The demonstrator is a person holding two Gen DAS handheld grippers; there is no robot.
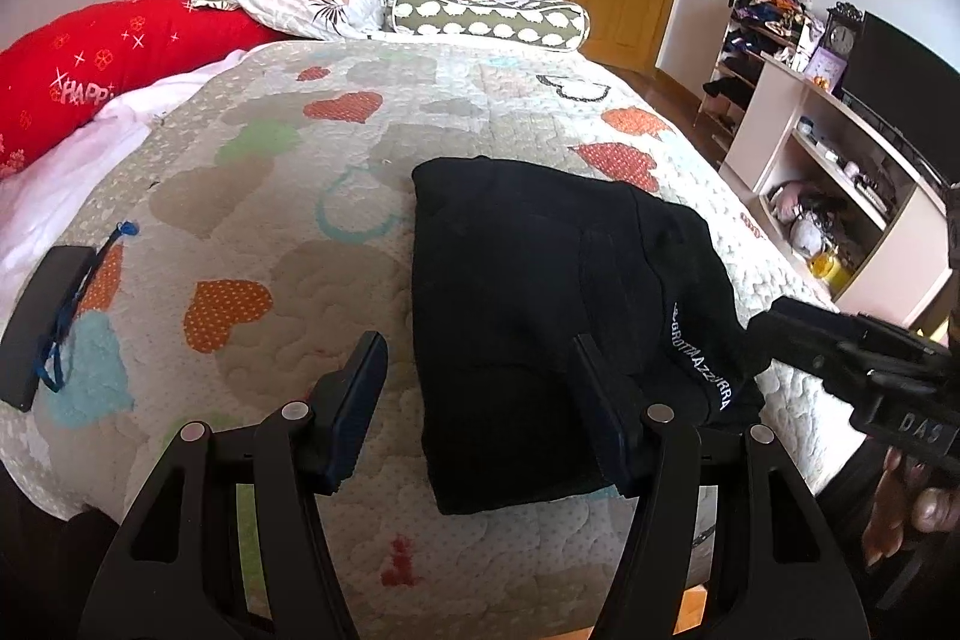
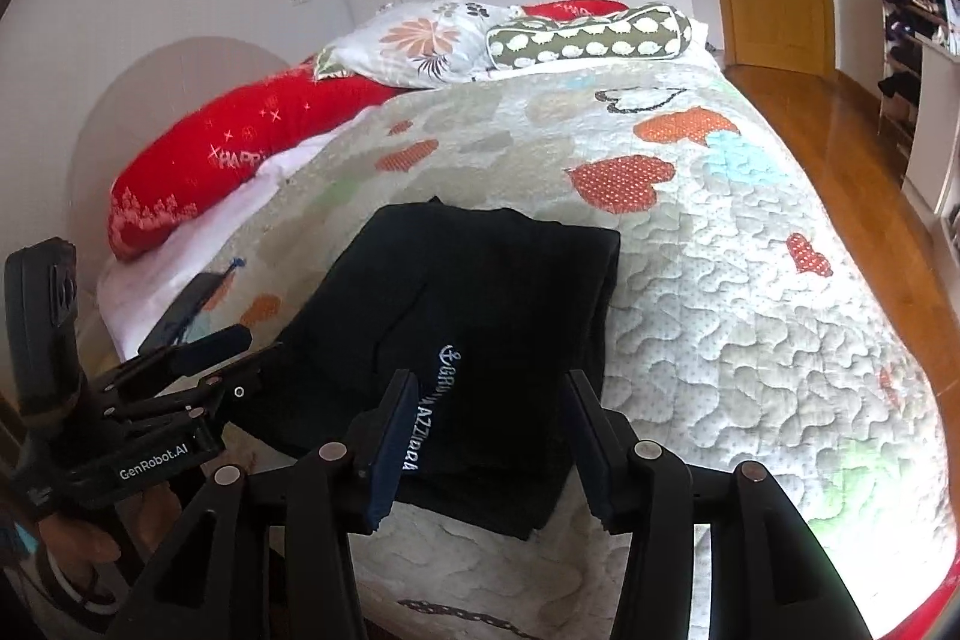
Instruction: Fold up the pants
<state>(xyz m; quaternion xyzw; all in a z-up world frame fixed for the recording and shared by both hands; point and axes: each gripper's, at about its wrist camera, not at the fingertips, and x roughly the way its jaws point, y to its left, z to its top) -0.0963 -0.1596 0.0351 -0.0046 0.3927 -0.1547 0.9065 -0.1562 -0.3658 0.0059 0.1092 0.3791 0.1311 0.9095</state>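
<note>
Quilted bedspread (image 1: pixel 336 244) carries black pants (image 1: pixel 540 292), already a compact folded rectangle near the bed's foot edge; folding looks done, maybe a final tidy left. Left gripper (image 1: pixel 477 400) and right gripper (image 2: pixel 489 436) both spread wide, holding nothing.

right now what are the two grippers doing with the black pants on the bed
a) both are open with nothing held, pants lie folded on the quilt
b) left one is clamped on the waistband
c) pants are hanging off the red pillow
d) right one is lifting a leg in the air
a: the left gripper and right gripper both show fingers spread apart with no cloth between them, and the black pants lie as a folded stack on the quilt.
</note>
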